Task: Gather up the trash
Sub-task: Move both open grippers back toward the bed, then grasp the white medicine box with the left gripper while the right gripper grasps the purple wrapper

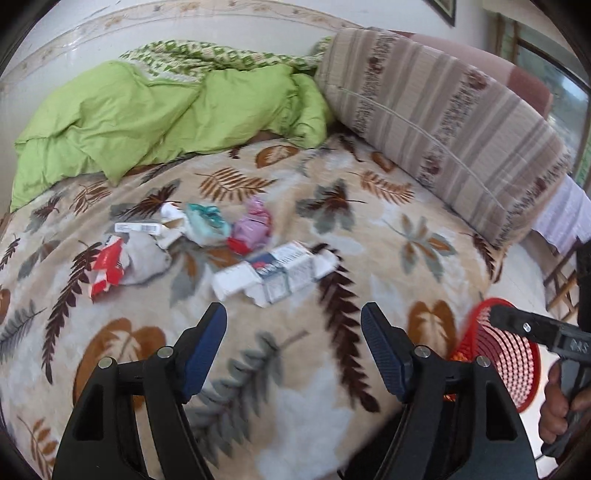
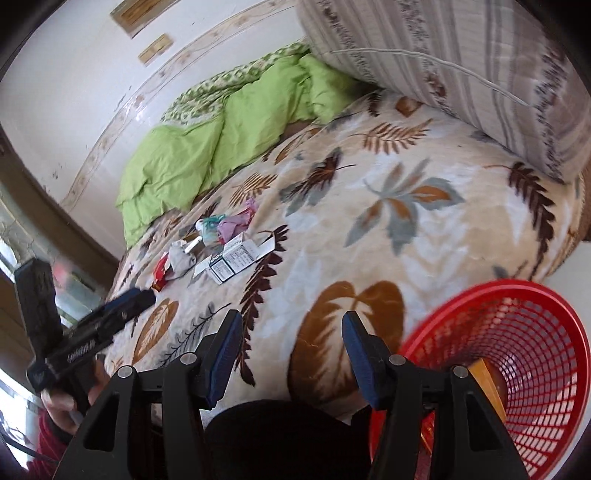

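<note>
I am holding both the left gripper and right gripper spread and empty; trash is lying mid-bed, well apart from the red basket; soft blanket is risking snagged fingers, the flat carton slipping.

A bed fills the room's middle, covered by a cream blanket printed with brown and grey leaves. At the bed's far side, against the wall, lies a crumpled lime-green quilt with a green-patterned cloth behind it. A long striped bolster pillow lies along the bed's right edge. The white wall beyond the bed carries a pale floral border band. Right of the pillow, a window lets in daylight. Pale floor shows beside the bed.
</note>
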`<state>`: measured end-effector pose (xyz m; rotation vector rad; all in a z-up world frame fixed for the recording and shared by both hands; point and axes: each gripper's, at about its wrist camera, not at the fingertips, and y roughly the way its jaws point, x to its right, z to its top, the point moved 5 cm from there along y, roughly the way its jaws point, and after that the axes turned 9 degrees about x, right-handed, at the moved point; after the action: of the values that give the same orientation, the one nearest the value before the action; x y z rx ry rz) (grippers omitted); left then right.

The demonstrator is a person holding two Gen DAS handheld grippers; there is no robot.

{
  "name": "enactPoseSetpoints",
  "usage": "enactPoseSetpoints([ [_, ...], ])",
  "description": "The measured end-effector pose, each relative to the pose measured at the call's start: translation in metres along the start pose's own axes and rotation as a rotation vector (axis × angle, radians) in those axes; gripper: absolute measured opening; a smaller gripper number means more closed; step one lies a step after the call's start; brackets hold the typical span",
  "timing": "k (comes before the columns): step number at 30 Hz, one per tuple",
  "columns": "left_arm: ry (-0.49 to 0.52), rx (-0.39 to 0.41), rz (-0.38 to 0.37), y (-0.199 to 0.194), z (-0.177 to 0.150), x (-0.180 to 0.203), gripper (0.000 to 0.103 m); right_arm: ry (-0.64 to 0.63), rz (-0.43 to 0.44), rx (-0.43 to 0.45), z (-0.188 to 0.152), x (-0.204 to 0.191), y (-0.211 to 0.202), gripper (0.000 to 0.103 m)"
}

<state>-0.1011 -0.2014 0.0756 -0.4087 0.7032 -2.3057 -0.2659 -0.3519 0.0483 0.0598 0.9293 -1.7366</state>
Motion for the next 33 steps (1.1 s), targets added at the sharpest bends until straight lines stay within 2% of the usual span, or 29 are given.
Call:
enactPoseSetpoints([
  [7, 0.005, -0.055, -0.025, 0.071, 0.017, -0.034, 0.074, 0.01, 0.018, -0.023, 0.014, -0.009, 0.023, 0.06],
  [14, -0.004, -0.153, -0.087, 0.126, 0.014, -0.041, 0.074, 0.025, -0.01, -0.035, 0.013, 0.004, 0.03, 0.06],
  [18, 0.039, -0.196, -0.158, 0.123, 0.001, -0.018, 0.059, 0.034, -0.019, -0.046, 0.011, 0.011, 0.034, 0.06],
  [20, 0.093, -0.215, -0.157, 0.124, -0.006, -0.006, 0.046, 0.031, -0.022, -0.052, 0.01, 0.012, 0.037, 0.06],
  [23, 0.118, -0.224, -0.115, 0.135, -0.01, 0.002, 0.047, 0.041, -0.018, -0.065, 0.008, 0.012, 0.043, 0.06],
  [28, 0.11, -0.245, -0.095, 0.153, -0.014, 0.013, 0.045, 0.027, -0.022, -0.07, 0.006, 0.008, 0.045, 0.06],
  [30, 0.12, -0.237, -0.063, 0.153, -0.022, 0.015, 0.032, 0.023, -0.023, -0.07, 0.006, 0.007, 0.045, 0.06],
  [31, 0.114, -0.211, -0.038, 0.148, -0.023, 0.013, 0.032, 0.02, -0.026, -0.07, 0.007, 0.006, 0.046, 0.06],
  [33, 0.066, -0.199, -0.034, 0.136, -0.025, 0.008, 0.032, 0.016, -0.026, -0.07, 0.009, 0.004, 0.047, 0.06],
])
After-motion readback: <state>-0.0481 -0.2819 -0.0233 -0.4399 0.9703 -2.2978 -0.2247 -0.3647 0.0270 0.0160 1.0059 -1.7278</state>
